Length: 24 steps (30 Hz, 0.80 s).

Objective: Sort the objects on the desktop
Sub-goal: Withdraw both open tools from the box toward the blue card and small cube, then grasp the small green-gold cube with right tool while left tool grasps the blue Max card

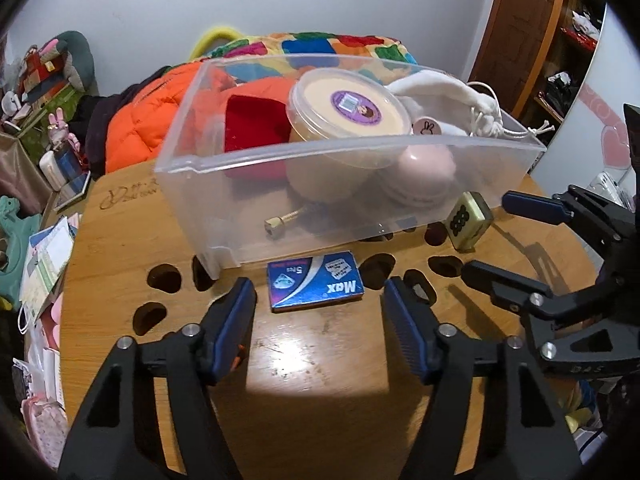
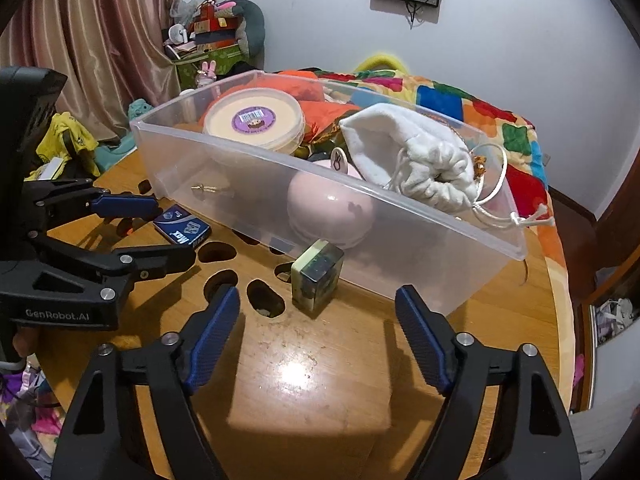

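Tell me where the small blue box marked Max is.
The small blue cardboard box lies flat on the wooden table, just outside the clear plastic bin, ahead of the left gripper.

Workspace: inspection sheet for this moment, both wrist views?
Surface: round wooden table with cut-out holes, glare patch.
Job's things: blue box and tile on the table before the clear bin; bin holds tub, white pouch, pink case, bolt.
Clutter: papers at table's left edge.
Grippers: left gripper open, box just ahead; right gripper open, tile just ahead.
Cables: wall screen leads.
Surroundings: patchwork quilt, orange jacket, curtain.
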### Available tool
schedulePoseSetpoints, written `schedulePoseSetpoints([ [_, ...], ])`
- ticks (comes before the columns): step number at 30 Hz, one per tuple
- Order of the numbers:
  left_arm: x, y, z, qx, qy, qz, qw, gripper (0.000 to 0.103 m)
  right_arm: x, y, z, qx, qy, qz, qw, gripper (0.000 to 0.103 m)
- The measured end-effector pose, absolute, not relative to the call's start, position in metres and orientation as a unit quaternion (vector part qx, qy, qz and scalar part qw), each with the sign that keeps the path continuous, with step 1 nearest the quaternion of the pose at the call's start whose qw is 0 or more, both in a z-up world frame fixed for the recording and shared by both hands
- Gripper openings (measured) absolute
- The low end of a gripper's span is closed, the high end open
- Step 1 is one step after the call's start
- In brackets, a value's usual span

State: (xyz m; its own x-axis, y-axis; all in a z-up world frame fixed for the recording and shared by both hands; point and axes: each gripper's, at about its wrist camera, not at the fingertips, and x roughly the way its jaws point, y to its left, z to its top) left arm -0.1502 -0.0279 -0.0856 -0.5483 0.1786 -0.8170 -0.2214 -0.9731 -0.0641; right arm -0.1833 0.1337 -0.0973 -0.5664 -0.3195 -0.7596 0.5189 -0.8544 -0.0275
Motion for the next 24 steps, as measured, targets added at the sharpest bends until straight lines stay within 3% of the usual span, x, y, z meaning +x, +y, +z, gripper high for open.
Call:
schedulePoseSetpoints([
  [2,-0.153,-0.028,-0.086,-0.462,0.027,0.88,0.11,0.064,-0.185,0.132,-0.099,0.403,0.125,-0.874,0.242,0.065],
  [13,-0.151,-0.027,-0.089,-0.457,0.035,0.884,0.094,0.059,-0.189,0.127,-0.103,0.406,0.131,-0.871,0.244,0.055],
  [17,-0.15,-0.026,-0.087,-0.448,0.047,0.888,0.089,0.052,-0.189,0.126,-0.105,0.412,0.131,-0.868,0.244,0.042],
  [24,-0.151,-0.025,-0.088,-0.444,0.054,0.89,0.092,0.048,-0.189,0.122,-0.106,0.413,0.146,-0.866,0.241,0.04],
])
